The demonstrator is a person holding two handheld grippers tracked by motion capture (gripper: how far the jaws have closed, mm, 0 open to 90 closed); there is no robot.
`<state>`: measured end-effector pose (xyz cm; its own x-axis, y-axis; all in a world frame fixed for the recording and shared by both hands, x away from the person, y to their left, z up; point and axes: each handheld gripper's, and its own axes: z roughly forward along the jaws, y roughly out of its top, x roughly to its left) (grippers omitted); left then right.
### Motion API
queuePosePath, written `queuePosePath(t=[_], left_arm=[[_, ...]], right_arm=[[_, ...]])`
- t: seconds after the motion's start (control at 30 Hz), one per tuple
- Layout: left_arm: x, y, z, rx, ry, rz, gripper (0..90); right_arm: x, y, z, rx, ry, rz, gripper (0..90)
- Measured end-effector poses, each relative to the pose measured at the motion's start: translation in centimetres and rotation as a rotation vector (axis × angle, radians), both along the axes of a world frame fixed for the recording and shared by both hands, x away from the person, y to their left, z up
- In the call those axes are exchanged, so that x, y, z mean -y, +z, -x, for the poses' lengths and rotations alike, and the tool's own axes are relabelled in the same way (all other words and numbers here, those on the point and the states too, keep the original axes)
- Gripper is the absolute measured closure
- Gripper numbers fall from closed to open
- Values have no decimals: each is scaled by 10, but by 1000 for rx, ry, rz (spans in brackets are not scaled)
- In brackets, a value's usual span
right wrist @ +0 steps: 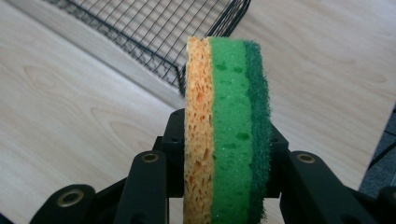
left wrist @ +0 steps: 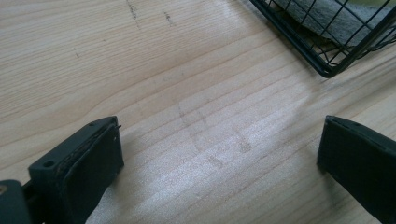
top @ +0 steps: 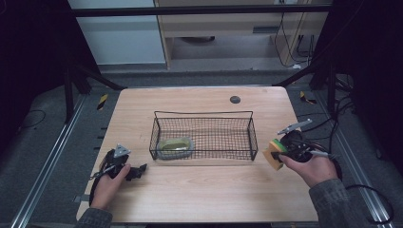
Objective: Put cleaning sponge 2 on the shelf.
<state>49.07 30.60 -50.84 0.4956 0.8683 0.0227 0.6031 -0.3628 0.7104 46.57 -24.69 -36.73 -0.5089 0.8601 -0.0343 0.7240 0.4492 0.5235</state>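
The sponge stands on edge at the centre of the right gripper view, clamped between the fingers of the right gripper, one on its orange face and one on its dark green scouring face. In the high view it sits at the right of the frame, just beside the right end of the wire basket. It looks light, soft and springy, so a squeeze across the flat faces should hold it without slipping. The porous foam grips well, and nothing about it seems fragile. The left gripper rests on the tabletop at lower left, its fingers wide apart and empty.
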Motion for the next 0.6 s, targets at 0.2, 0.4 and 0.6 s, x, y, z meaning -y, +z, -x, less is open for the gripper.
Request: queuePosePath(t=[0.2,0.4,0.6], left_arm=[[0,0,0,0,2,1,0],[0,0,0,0,4,1,0],[0,0,0,0,4,1,0]], right_arm=[[3,15,-9,40,-9,-14,641],[2,30,-21,75,-26,-15,641],[-7,50,-35,113,-45,-27,642]])
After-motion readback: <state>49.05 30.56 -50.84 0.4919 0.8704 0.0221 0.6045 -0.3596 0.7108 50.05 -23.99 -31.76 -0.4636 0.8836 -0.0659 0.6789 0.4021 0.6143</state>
